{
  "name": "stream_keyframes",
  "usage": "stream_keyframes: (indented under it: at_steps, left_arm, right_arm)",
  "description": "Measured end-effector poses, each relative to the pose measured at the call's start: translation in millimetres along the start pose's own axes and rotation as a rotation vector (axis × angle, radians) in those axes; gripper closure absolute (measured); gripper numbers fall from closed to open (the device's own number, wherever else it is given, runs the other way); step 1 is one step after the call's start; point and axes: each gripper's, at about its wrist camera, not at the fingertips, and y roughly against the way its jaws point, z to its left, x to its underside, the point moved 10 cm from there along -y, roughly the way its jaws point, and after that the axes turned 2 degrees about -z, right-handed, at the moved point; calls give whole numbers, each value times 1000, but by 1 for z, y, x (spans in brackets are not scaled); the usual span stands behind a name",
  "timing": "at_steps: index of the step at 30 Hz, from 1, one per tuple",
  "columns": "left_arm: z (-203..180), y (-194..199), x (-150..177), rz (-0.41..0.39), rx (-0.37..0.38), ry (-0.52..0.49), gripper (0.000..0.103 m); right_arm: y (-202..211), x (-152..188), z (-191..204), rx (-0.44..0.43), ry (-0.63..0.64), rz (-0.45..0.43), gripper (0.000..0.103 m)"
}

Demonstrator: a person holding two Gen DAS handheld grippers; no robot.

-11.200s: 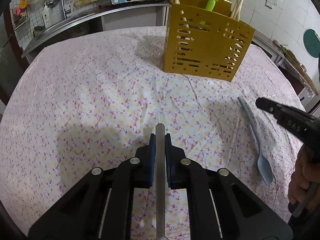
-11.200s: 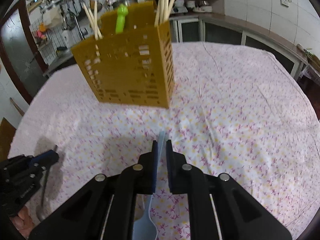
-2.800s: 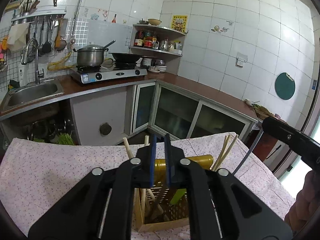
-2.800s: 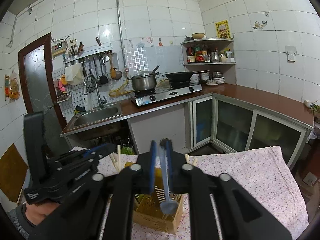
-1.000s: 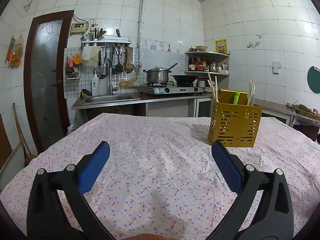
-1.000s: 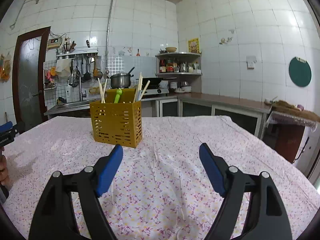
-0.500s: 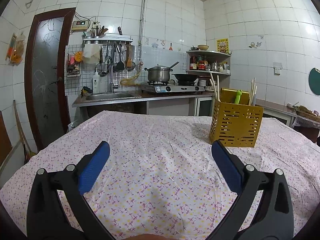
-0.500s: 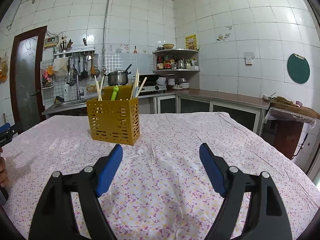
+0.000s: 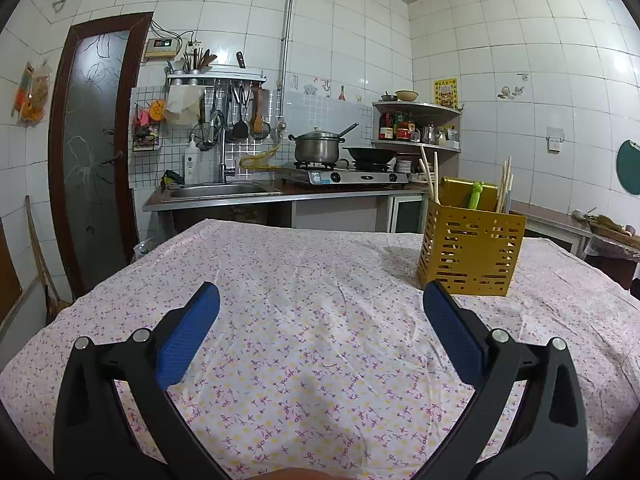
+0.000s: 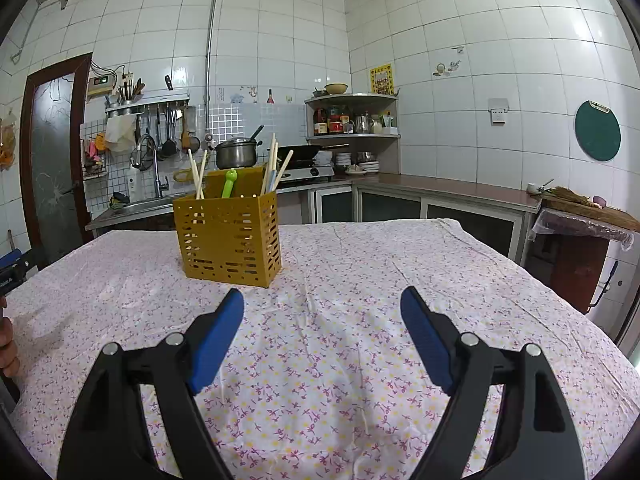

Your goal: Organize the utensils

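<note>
A yellow slotted utensil holder (image 9: 470,254) stands upright on the flowered tablecloth (image 9: 304,300), to the right in the left wrist view and left of centre in the right wrist view (image 10: 230,236). Chopsticks (image 10: 276,168) and a green-handled utensil (image 10: 229,182) stick out of its top. My left gripper (image 9: 320,300) is wide open and empty, low over the cloth, well short of the holder. My right gripper (image 10: 322,300) is wide open and empty, also short of the holder. The left gripper's tip shows at the left edge of the right wrist view (image 10: 12,266).
Behind the table run a kitchen counter with a sink (image 9: 220,190), a stove with a pot (image 9: 318,148) and a wok, and a corner shelf (image 10: 352,116). A door (image 9: 92,152) is at the far left. A side table (image 10: 584,216) stands to the right.
Over the longer span both grippers let go of a metal utensil and a blue spoon at the holder and drew back. In the last second both stay wide open, hardly moving.
</note>
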Motion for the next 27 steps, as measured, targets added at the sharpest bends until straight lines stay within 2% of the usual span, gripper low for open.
stream_keyframes:
  at_steps: [27]
  left_arm:
    - [-1,0,0,2,1,7,5]
  right_arm:
    - [1,0,3,4,5,-3,22]
